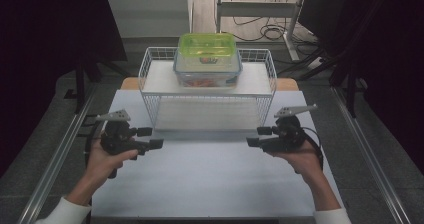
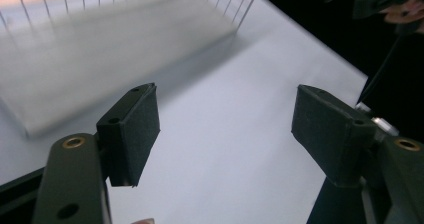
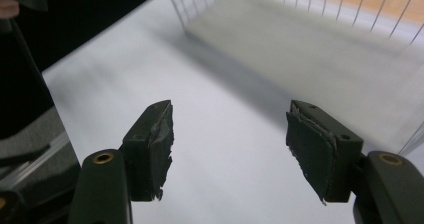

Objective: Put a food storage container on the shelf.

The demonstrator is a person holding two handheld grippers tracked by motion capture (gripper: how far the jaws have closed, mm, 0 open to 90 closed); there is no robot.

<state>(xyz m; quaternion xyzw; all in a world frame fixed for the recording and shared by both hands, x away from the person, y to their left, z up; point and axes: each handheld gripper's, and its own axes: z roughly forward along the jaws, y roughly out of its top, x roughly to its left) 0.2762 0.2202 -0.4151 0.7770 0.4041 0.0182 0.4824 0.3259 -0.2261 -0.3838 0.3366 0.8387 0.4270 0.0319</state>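
A clear food box with a green lid [image 1: 207, 59] sits on the top shelf of a white wire rack [image 1: 150, 71] at the back of the table. Its contents look reddish through the wall. My left gripper [image 1: 150, 138] is held low at the rack's front left corner, jaws open and pointing right, nothing between them. My right gripper [image 1: 258, 136] mirrors it at the front right corner, open and pointing left. In the left gripper view the left gripper [image 2: 225, 129] is wide open over bare white tabletop. In the right gripper view the right gripper [image 3: 230, 144] is likewise open and empty.
The white table [image 1: 210, 184] has free room in front of the rack. The rack's lower shelf [image 1: 207, 115] holds nothing. Metal rails [image 1: 55, 154] run along both table sides. Cables and a desk frame [image 1: 265, 14] lie on the floor beyond.
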